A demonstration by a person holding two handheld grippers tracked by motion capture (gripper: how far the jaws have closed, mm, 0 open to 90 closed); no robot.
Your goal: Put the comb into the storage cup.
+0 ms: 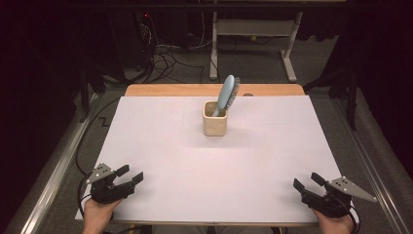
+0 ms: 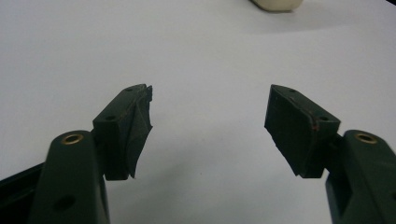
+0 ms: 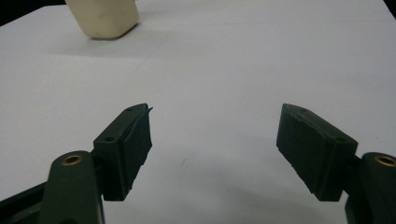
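High view: left hand-held gripper [image 1: 130,174] and right hand-held gripper [image 1: 305,181] wide, empty, at bench [image 1: 160,146] near corners; hairbrush [image 1: 227,95] upright in cup [image 1: 215,124] toward far edge.

The table [image 1: 146,126] carries a white sheet over a wooden top whose far edge [image 1: 160,90] is left bare, and its metal rails [image 1: 53,170] run along both sides. Beyond it, on grey floor [image 1: 253,61], stands a white desk frame [image 1: 253,29] beside a tangle of cables [image 1: 163,56]. The surrounding room is dark, apparently hung with black curtain, though this is hard to confirm.
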